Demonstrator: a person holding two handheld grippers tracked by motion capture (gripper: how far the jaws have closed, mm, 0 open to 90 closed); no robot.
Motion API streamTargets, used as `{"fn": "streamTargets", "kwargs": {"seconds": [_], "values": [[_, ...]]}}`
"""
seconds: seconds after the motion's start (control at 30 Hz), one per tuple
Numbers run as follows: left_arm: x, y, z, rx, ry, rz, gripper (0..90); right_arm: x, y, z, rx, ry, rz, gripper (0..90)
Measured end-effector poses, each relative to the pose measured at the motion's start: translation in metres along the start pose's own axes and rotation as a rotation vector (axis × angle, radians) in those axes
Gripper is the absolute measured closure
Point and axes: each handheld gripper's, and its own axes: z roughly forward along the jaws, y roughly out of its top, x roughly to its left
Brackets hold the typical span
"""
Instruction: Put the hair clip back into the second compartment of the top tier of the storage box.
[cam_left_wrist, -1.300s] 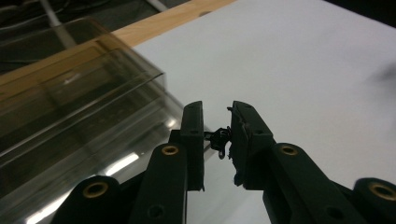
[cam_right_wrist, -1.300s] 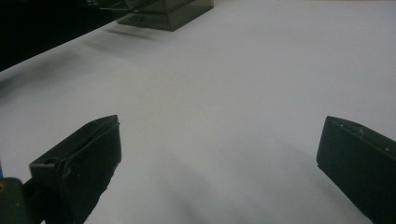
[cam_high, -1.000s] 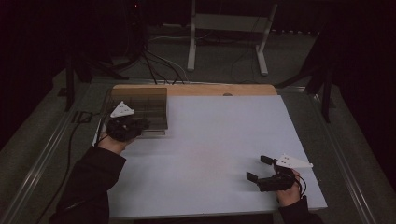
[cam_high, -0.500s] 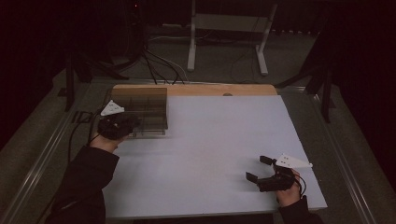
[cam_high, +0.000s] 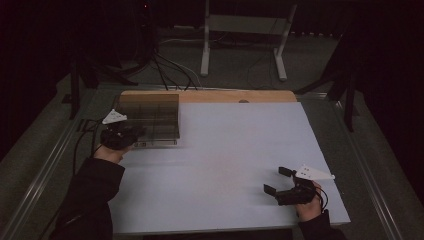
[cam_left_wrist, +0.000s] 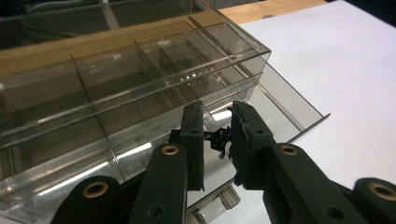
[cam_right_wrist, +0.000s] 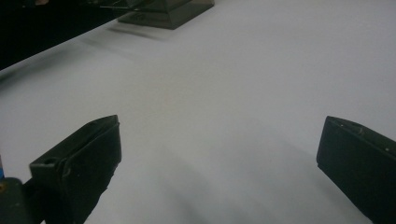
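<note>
My left gripper (cam_left_wrist: 217, 140) sits at the near left corner of the clear smoke-tinted plastic organizer box with divided compartments (cam_left_wrist: 140, 88), its jaws drawn close with a small black piece (cam_left_wrist: 218, 138) between them; whether they actually pinch it I cannot tell, nor what that piece is. In the left gripper view a shallow clear plastic drawer (cam_left_wrist: 285, 112) stands pulled out from the box's lower level toward the white tabletop (cam_left_wrist: 355, 70), and my jaws hang just above its near end. In the high view this gripper (cam_high: 131, 134) is at the box's (cam_high: 150, 117) front left, the box itself lying at the far left of the white table (cam_high: 240, 145), against a light wooden strip (cam_high: 230, 96) along the far edge.

My right gripper (cam_high: 276, 181) rests low at the near right part of the table, well apart from the box, its jaws spread wide with bare white surface between them. In the right gripper view (cam_right_wrist: 219, 154) the box (cam_right_wrist: 163, 11) appears far off at the top edge.
</note>
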Motion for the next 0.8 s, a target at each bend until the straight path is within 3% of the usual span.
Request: {"fn": "streamTargets", "kwargs": {"seconds": [0.2,0.8], "values": [[0.005,-0.003,0.003,-0.001,0.012,-0.029,76.9,0.0,0.0,0.0,0.0,0.001,-0.001,0.0],[0.009,-0.007,0.016,0.021,0.029,-0.066,76.7,0.0,0.0,0.001,0.006,0.005,-0.002,0.0]]}}
